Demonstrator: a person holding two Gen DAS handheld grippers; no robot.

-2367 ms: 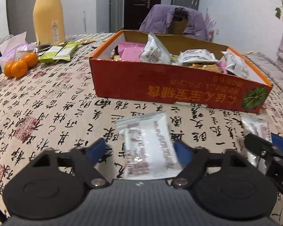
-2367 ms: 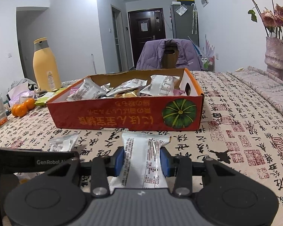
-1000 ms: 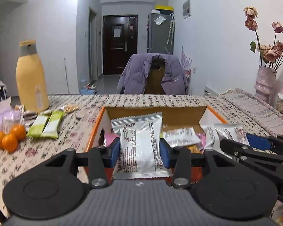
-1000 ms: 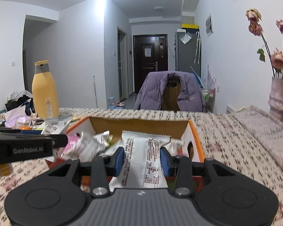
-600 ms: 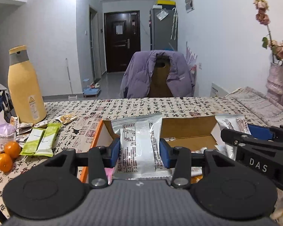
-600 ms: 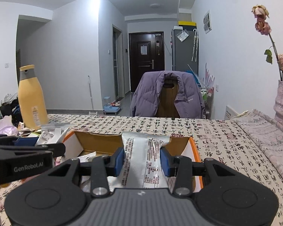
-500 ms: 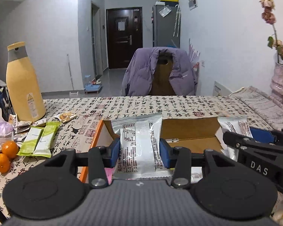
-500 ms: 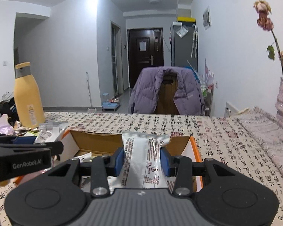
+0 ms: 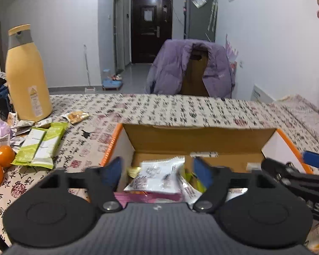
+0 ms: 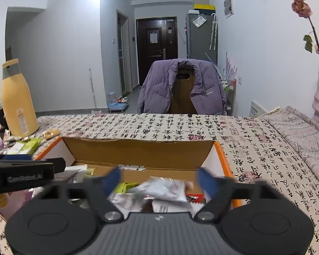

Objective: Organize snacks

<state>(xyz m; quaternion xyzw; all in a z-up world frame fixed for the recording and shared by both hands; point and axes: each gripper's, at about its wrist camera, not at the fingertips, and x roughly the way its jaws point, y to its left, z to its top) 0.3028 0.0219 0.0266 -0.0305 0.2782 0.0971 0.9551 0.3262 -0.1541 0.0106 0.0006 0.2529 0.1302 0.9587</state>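
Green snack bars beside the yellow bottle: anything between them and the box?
Nothing visible. Only bare tablecloth lies between the green snack bars and the box; its top is open.

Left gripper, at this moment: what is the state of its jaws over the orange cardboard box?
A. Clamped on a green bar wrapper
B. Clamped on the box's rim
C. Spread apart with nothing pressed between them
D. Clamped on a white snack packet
C: the left gripper has just been opening, its blue pads stand clear of the white snack packet, which lies loose among the others in the orange cardboard box.
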